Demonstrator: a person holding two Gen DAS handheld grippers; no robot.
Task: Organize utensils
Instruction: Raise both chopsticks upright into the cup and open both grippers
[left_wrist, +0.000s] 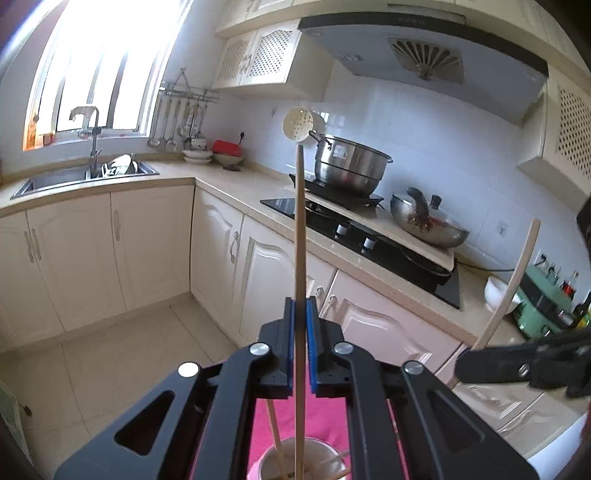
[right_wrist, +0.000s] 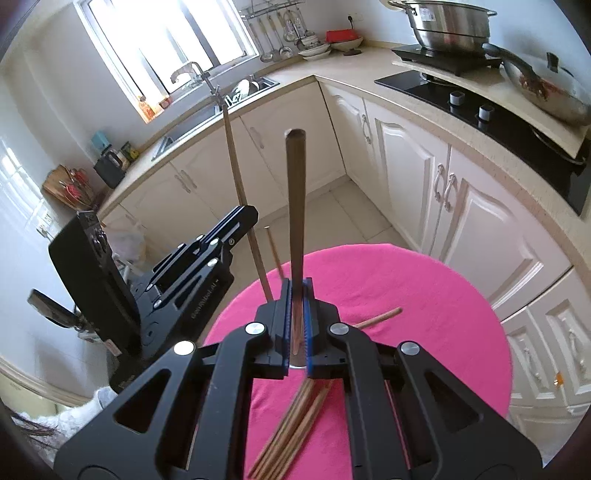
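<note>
My left gripper (left_wrist: 300, 306) is shut on a long light wooden utensil handle (left_wrist: 300, 236) that stands upright, its lower end inside a pale cup (left_wrist: 325, 456) on the pink cloth. Another thin stick (left_wrist: 275, 435) leans in the cup. My right gripper (right_wrist: 297, 286) is shut on a dark brown wooden handle (right_wrist: 295, 206), held upright above the pink round table (right_wrist: 424, 306). A bundle of brown chopsticks (right_wrist: 291, 424) lies on the cloth below it. The left gripper (right_wrist: 236, 221) shows at the left of the right wrist view, holding its light handle (right_wrist: 236, 173).
Kitchen counters wrap around behind, with a sink (left_wrist: 74, 177), a black hob (left_wrist: 354, 236), a steel pot (left_wrist: 351, 166) and a wok (left_wrist: 428, 221). A loose wooden stick (right_wrist: 376, 318) lies on the cloth. The right gripper (left_wrist: 524, 363) shows at the right of the left wrist view.
</note>
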